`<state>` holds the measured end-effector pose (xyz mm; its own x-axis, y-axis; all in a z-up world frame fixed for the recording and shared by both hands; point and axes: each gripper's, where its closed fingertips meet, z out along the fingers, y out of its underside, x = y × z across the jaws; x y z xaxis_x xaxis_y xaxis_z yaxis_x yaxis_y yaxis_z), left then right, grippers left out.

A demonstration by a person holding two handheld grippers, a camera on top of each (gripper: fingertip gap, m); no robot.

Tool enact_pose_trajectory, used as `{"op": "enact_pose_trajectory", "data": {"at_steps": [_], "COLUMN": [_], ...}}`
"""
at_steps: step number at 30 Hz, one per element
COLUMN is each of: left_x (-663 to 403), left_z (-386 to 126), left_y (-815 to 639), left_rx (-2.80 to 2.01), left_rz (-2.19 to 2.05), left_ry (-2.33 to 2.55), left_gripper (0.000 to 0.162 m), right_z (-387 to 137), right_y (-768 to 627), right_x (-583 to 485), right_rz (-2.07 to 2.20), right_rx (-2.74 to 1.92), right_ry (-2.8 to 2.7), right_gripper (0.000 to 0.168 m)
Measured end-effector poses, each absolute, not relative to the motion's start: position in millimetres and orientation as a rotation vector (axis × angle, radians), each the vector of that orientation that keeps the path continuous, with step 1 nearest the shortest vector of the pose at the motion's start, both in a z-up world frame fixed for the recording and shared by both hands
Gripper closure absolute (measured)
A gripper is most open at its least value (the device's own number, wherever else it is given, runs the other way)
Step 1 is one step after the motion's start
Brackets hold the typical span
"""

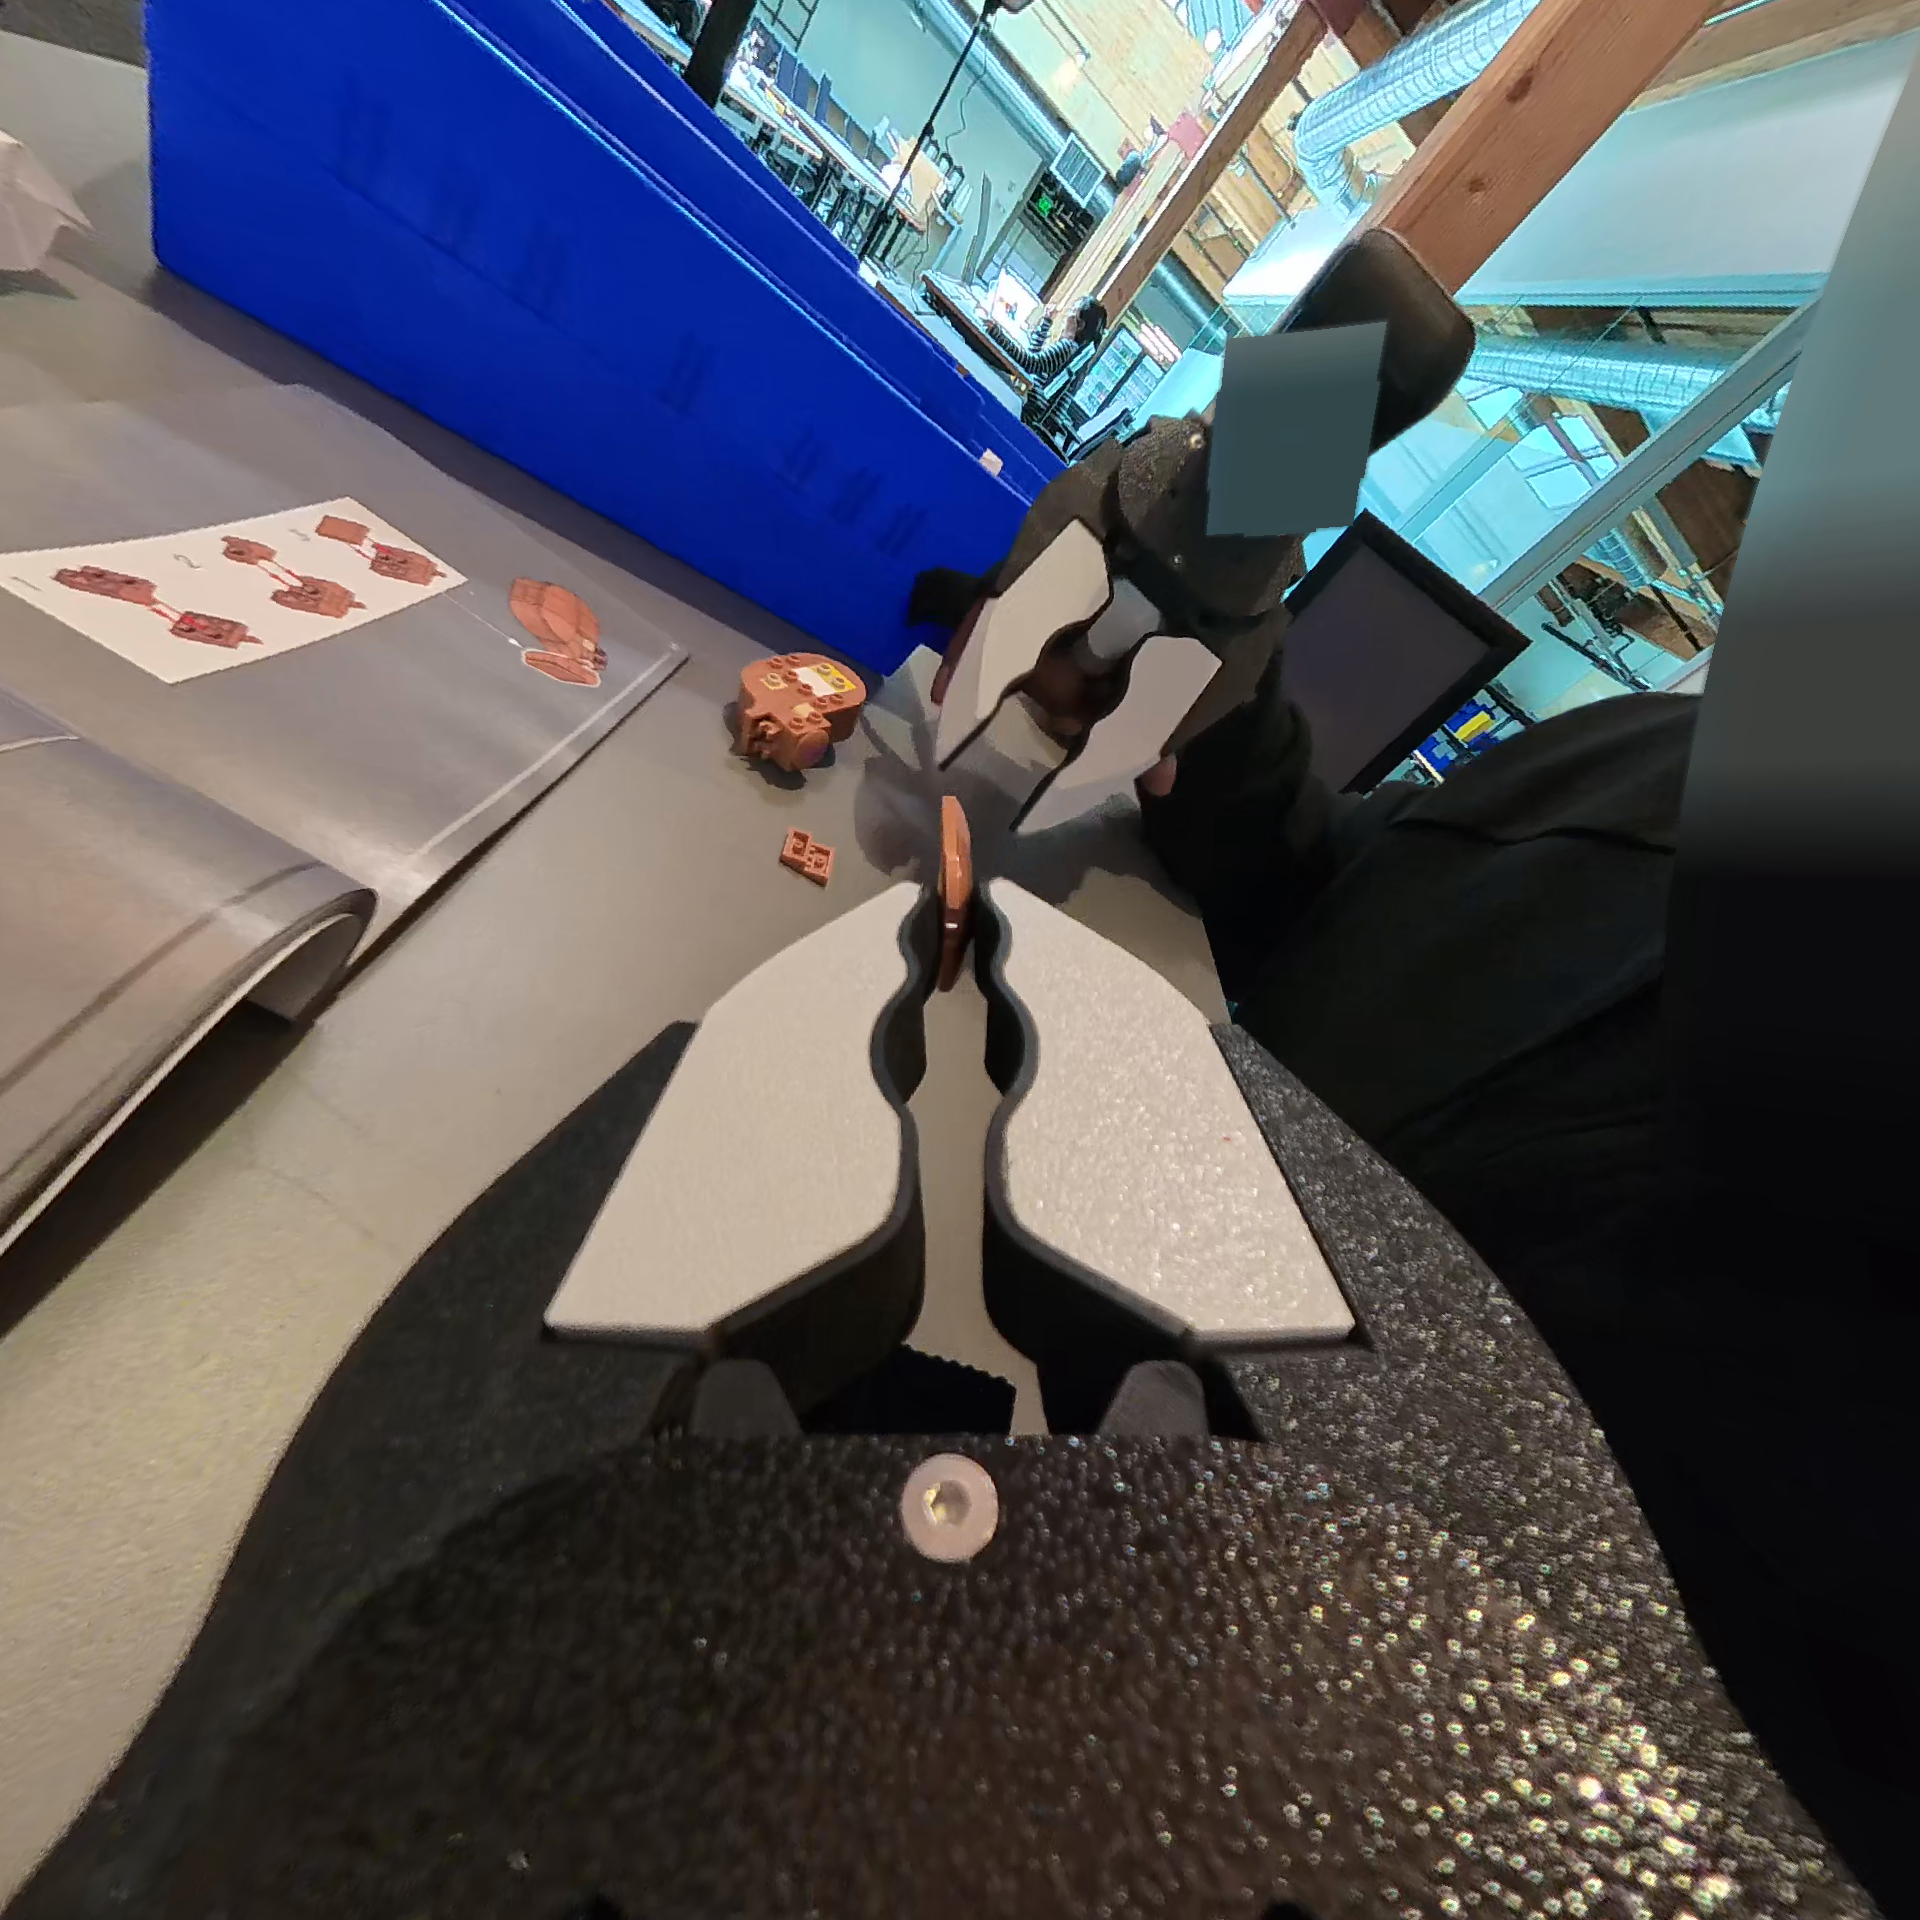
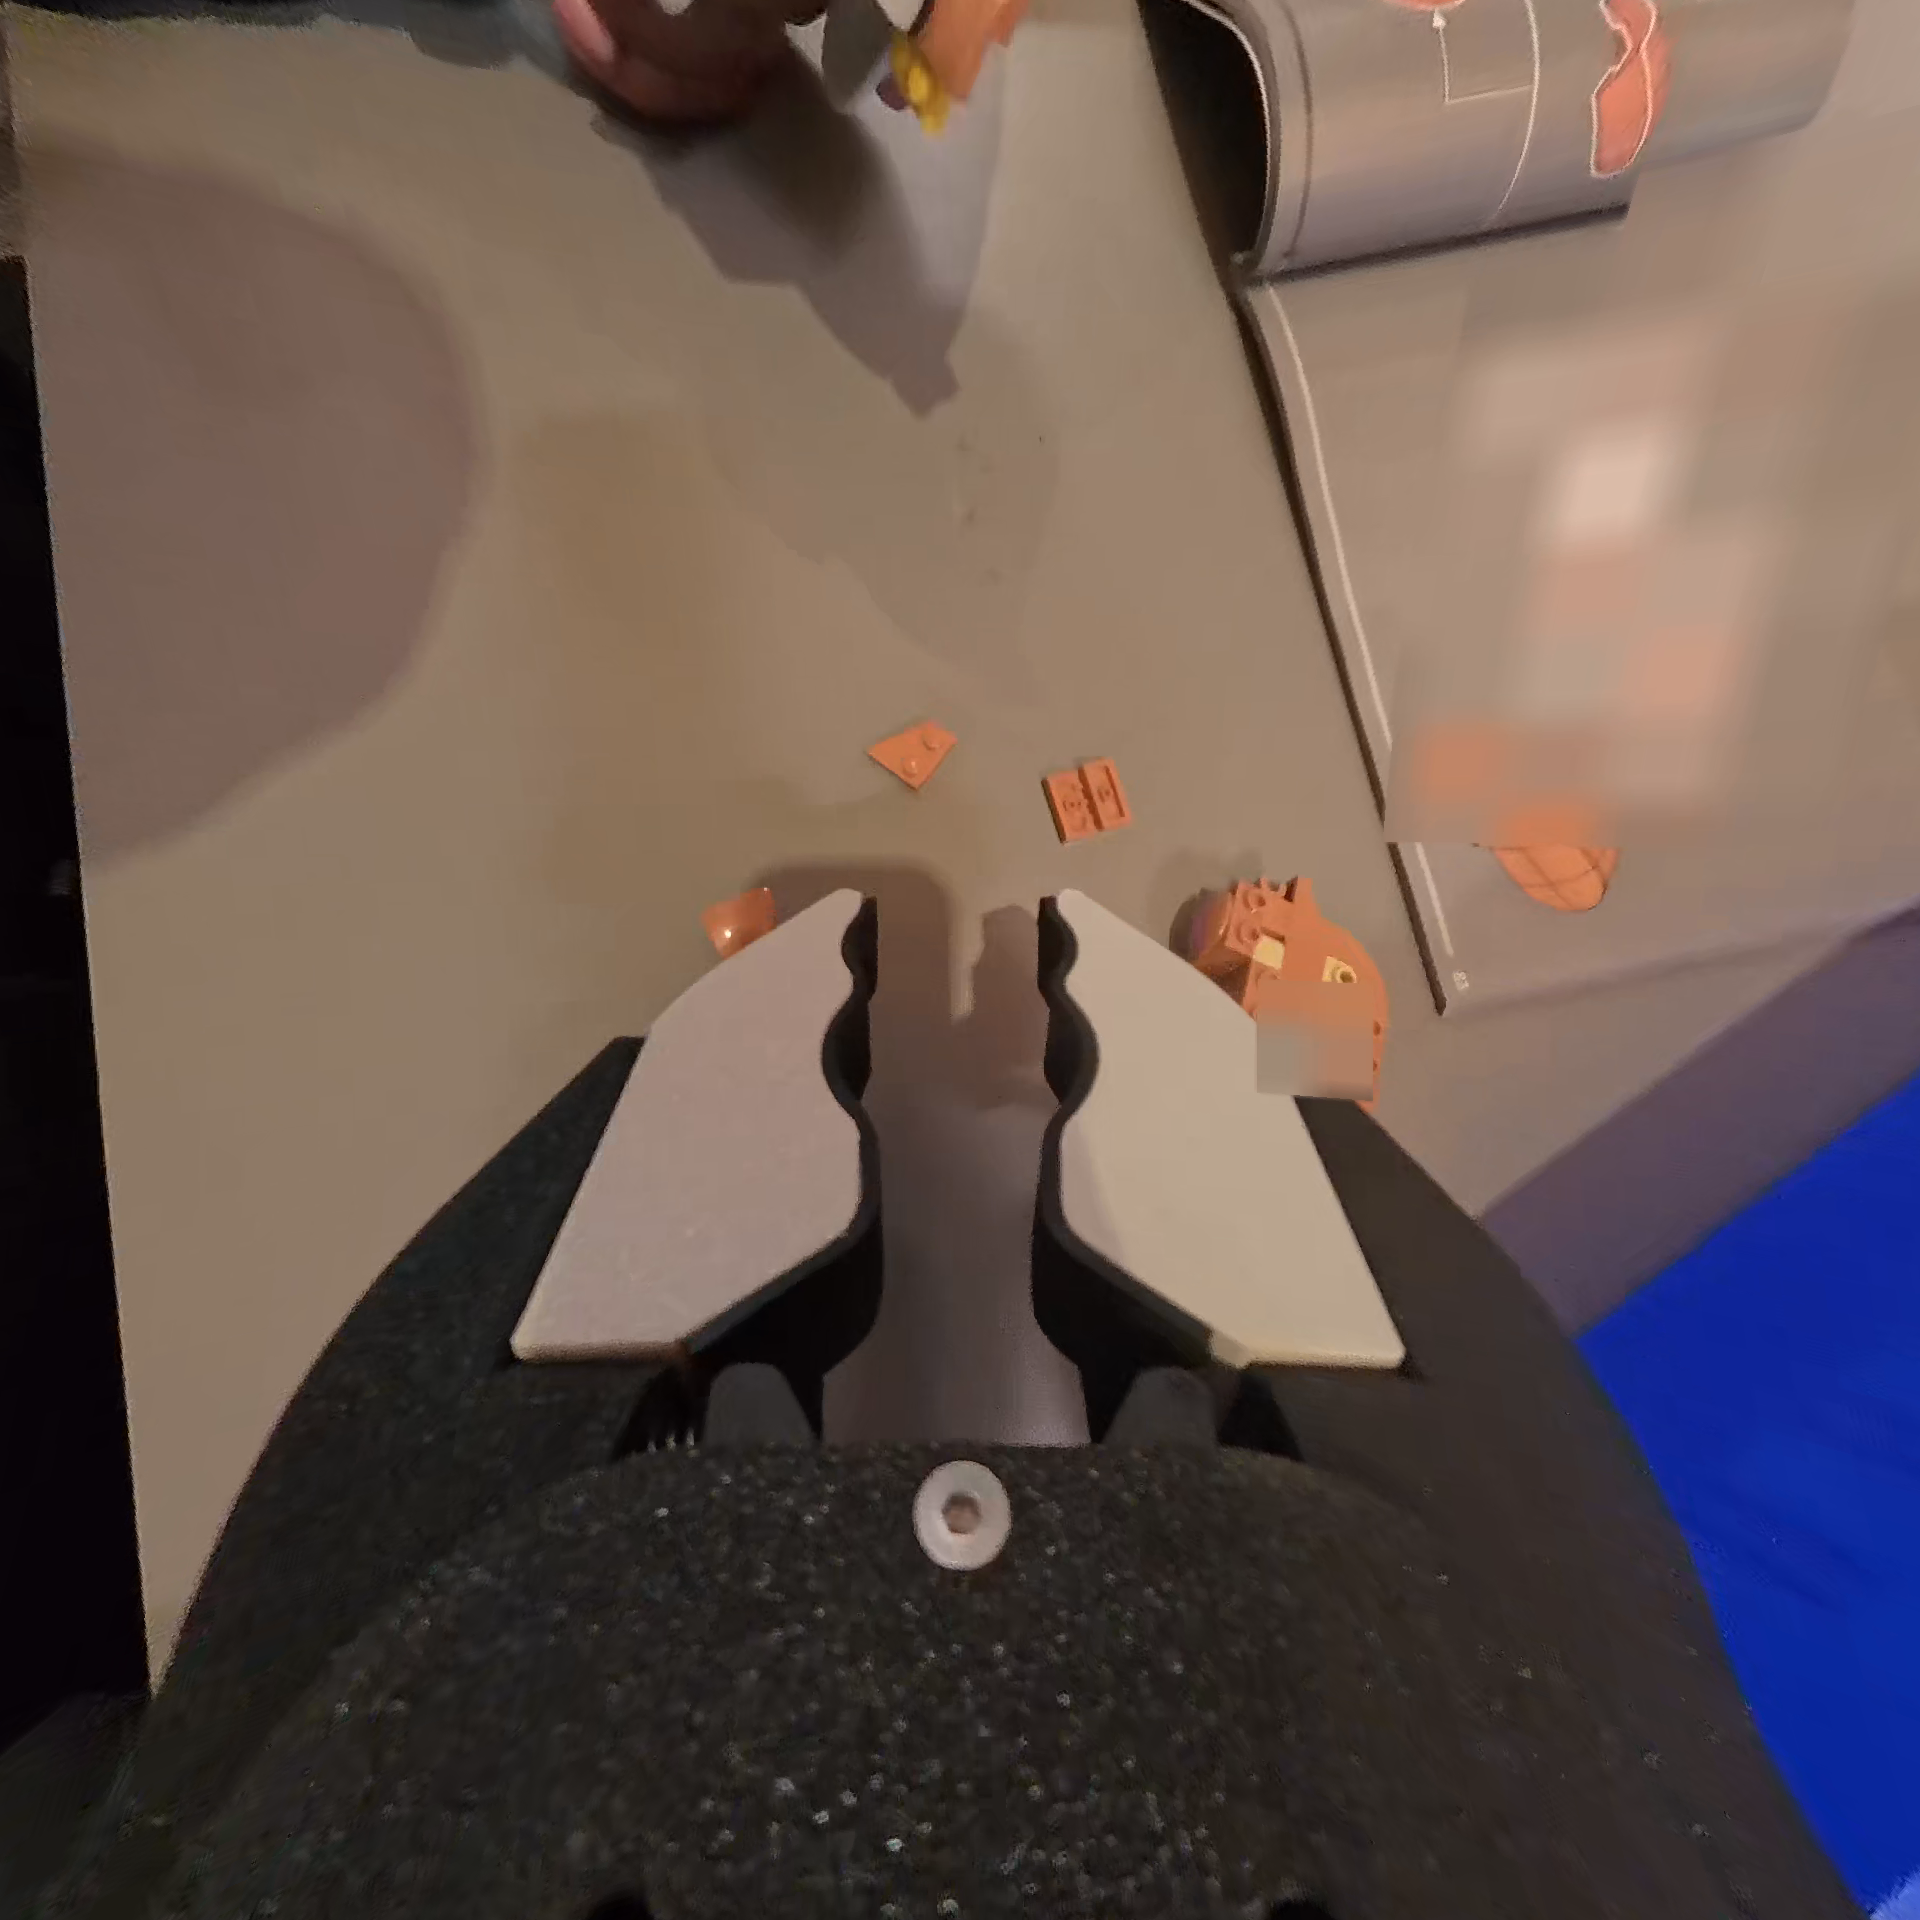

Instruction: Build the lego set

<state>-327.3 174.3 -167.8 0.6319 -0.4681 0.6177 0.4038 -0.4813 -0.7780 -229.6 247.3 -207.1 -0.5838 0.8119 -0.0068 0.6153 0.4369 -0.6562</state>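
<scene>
While my left tongs (image 1: 951,914) pinch a thin, stiff brown plastic plate (image 1: 954,883) edge-on above the grey bench (image 1: 520,1039), my right tongs (image 2: 956,914) hang parted and empty, so I judge the light, slick piece best gripped by its flat faces.

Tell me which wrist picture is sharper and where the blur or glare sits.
Left wrist view: sharp on the left tool and its brown lego piece, with wide-angle bending of the blue bin. Right wrist view: softer throughout, the booklet smeared, a pale glare patch on the table.
</scene>
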Motion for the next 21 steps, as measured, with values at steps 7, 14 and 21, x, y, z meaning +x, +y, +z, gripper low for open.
{"op": "enact_pose_trajectory", "data": {"at_steps": [7, 14, 21], "left_x": [-324.2, -315.7, -313.2], "left_z": [-171.2, -173.7, -174.6], "left_y": [176.1, 180.0, 179.8], "left_rx": [-1.823, -1.84, -1.847], "left_rz": [-1.031, -1.031, -1.03], "left_ry": [0.054, 0.07, 0.07], "left_gripper": [0.157, 0.157, 0.157], "right_z": [-219.2, -229.5, -243.0], "right_y": [241.9, 216.9, 212.9], "right_x": [-237.6, -247.9, -253.5], "right_rz": [0.864, 0.905, 0.85], "right_rx": [-1.222, -1.26, -1.368], "right_ry": [-2.396, -2.416, -2.415], "right_gripper": [0.139, 0.14, 0.142]}}
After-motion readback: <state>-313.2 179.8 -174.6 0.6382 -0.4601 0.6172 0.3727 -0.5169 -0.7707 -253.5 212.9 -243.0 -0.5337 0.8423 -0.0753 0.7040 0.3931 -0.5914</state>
